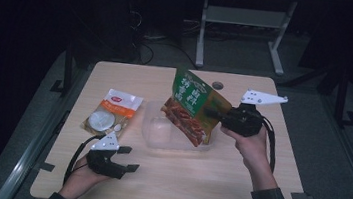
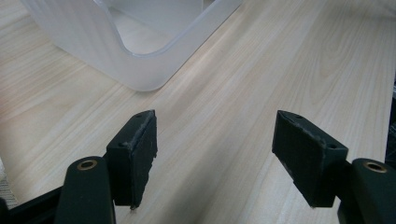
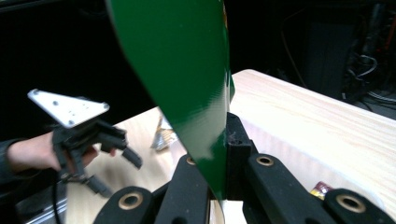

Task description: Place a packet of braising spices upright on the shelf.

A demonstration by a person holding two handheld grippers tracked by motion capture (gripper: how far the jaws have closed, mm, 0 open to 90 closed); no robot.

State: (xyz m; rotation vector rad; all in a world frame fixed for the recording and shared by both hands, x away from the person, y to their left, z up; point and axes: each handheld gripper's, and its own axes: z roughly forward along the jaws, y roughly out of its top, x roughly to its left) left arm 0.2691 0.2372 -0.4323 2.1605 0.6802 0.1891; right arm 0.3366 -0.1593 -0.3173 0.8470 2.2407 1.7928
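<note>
Currently right gripper [image 1: 215, 115] fingers pinch green printed snack bag [image 1: 195, 106], held tilted above clear plastic tub [image 1: 156, 136] on pale wooden tabletop [image 1: 215, 184]. Left gripper [image 1: 128, 158] fingers spread, empty, near tub.

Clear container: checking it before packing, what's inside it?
The clear container shows bare floor at its left; the green snack bag, held above by the right tongs, covers its right part.
</note>
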